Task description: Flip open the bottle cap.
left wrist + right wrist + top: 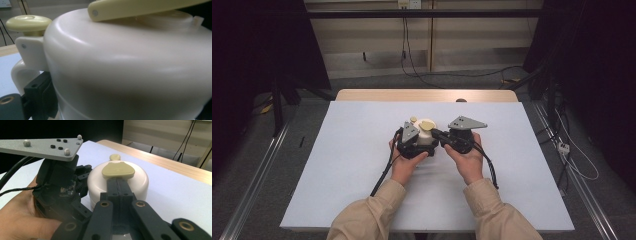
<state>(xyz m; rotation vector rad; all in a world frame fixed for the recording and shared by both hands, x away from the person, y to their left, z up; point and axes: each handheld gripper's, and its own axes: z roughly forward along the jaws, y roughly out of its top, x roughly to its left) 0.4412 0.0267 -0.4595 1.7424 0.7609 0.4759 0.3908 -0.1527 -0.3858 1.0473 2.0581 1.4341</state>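
Gripping a smooth, glossy cream plastic container (426, 136), rounded like a squat drum, you hold it mid-counter between both tools. Its pale yellow lid flap (118, 170) and round knob (28, 23) look matte. Your right gripper (117, 185) has its fingers pressed together, tips resting at the flap's near edge on top of the container. Your left gripper (412, 141) hugs the container's side; whether its fingers clamp it cannot be told. The white counter (352, 165) lies flat, its edges well apart from your hands, a wooden strip (422, 95) at the far side.
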